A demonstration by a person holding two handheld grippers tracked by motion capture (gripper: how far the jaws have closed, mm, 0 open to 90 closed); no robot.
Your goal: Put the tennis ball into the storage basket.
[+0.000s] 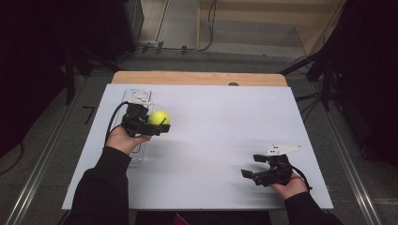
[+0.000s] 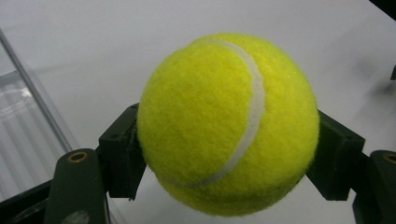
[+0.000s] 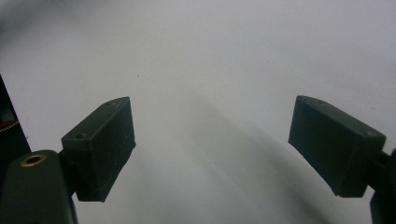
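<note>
A yellow-green tennis ball (image 1: 159,117) is held off the white table top (image 1: 220,122) at the left, with my left gripper (image 1: 157,123) shut on it. In the left gripper view the ball (image 2: 226,123) sits squeezed between the two black pads (image 2: 122,154), its white seam curving down the front. My right gripper (image 1: 250,166) rests low near the table's front right, jaws wide apart. In the right gripper view its pads (image 3: 100,147) stand apart over bare white surface with nothing between them.
A clear plastic tube-like container (image 1: 137,101) lies on the table just behind and under my left hand; its edge (image 2: 32,93) shows at the left. A wooden board edge (image 1: 197,77) runs along the table's far side. Dark stands and cables flank the table.
</note>
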